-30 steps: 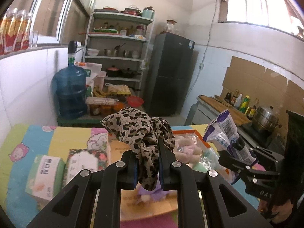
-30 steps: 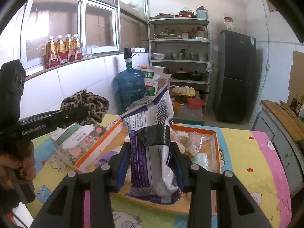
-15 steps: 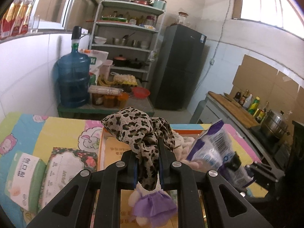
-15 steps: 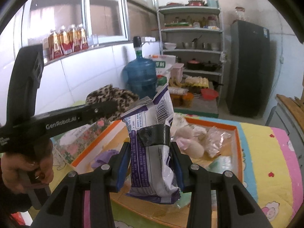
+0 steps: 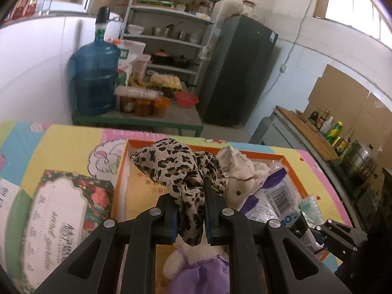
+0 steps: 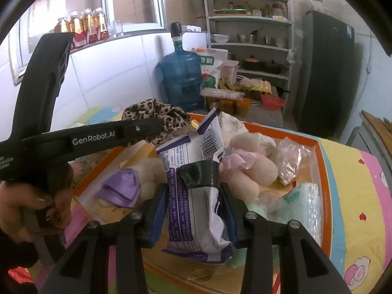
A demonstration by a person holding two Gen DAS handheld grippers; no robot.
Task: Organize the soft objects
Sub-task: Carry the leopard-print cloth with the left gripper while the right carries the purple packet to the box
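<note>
My left gripper point(image 5: 189, 196) is shut on a leopard-print scarf point(image 5: 176, 166), which hangs bunched over the orange-rimmed cardboard box point(image 5: 122, 171). My right gripper point(image 6: 194, 196) is shut on a purple-and-white plastic packet point(image 6: 196, 171), held above the same box point(image 6: 321, 171). In the right wrist view the left gripper's black body crosses from the left with the scarf point(image 6: 156, 115) at its tip. In the box lie a plush doll in a purple dress point(image 6: 122, 191), a cream plush toy with pink trim point(image 6: 250, 169), a clear bag point(image 6: 291, 159) and a pale green pack point(image 6: 301, 201).
A floral tissue pack point(image 5: 61, 215) and a green tissue pack point(image 5: 12, 215) lie left of the box on the colourful cartoon mat point(image 5: 73, 144). Behind stand a blue water jug point(image 5: 94, 78), a low green table with jars, a shelf rack and a dark fridge point(image 5: 240, 73).
Both grippers have come down and forward over the box with their loads; the box contents now fill more of each view. The left gripper sits closer in the right wrist view.
</note>
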